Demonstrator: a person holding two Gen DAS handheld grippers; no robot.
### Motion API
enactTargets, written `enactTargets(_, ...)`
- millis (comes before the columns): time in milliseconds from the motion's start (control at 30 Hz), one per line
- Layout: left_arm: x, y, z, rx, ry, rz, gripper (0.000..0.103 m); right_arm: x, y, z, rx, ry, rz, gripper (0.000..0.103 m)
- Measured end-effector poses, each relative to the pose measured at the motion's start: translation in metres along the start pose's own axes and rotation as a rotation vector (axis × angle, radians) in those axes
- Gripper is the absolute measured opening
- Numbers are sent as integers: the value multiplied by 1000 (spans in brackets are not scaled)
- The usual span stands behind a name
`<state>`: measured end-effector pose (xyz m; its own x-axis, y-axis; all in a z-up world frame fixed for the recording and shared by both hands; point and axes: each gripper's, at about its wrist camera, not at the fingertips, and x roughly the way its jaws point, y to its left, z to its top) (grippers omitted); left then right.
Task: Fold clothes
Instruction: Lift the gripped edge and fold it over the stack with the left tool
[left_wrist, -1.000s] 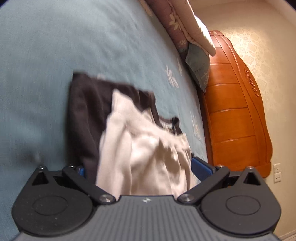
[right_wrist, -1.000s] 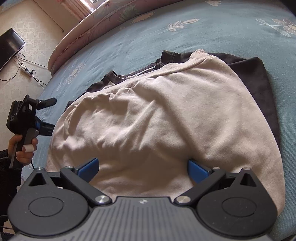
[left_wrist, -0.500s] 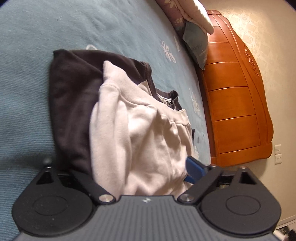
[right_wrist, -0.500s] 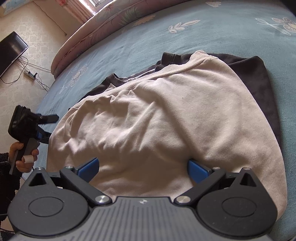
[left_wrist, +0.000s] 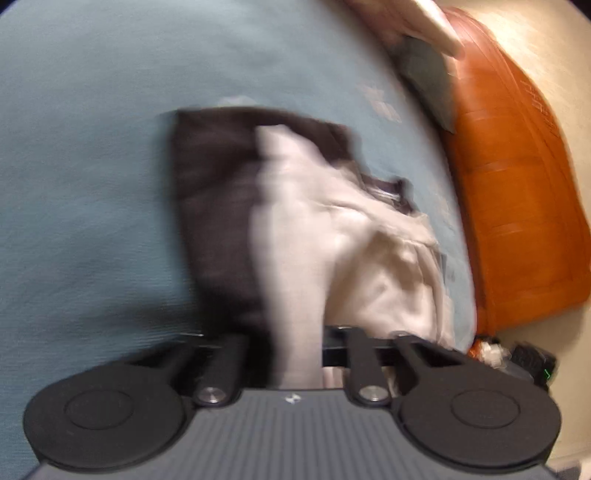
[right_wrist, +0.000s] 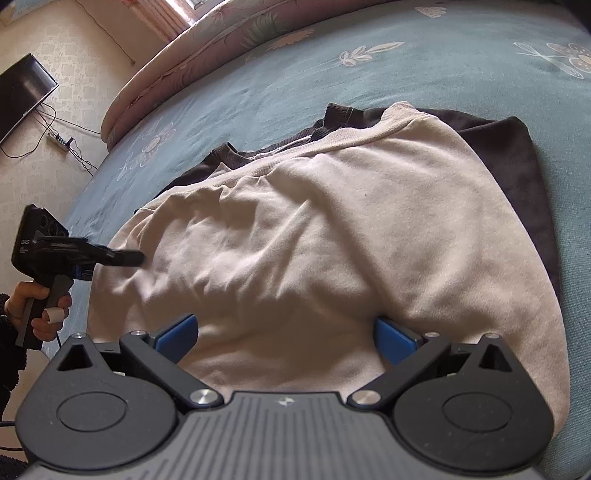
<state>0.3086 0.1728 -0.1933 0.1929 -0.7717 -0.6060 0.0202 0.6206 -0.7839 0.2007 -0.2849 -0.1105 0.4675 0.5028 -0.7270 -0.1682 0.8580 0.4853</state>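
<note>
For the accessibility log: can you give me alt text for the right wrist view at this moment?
The right gripper hovers open over a cream sweatshirt lying on a dark garment on a blue floral bedspread. At the left edge, the left gripper, held in a hand, is closing on the sweatshirt's side.

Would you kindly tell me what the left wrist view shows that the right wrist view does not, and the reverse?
Only the left wrist view shows the orange wooden headboard and the left claw closing with pale cloth between its fingers. Only the right wrist view shows the television, the power strip, the hand holding the left tool, and the right claw open. Both show the cream sweatshirt on the dark garment on the blue bedspread.
</note>
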Motion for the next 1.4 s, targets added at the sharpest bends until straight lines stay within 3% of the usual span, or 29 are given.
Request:
enactTargets(267,-2,1,-7,18,-30,-10,15,2,2,2,-6,6,-13,103)
enactTargets(433,-7,-9,-13,54,-55,49,15,3,5,1,-24,8,-30,103)
enactTargets(600,-8,-30,-16,111,-51,156,14,3,8,1,-28,11,-45,103)
enactTargets(833,-10,-42,-15,135,-43,241,12,-10,9,1,-38,-36,-66,103)
enactTargets(1167,-14,-89,-16,171,-55,293,10,-26,2,-1,-66,-88,-45,103)
enactTargets(1400,-15,-145,-20,234,-60,270,10,-41,-8,-5,-43,-127,-12,103)
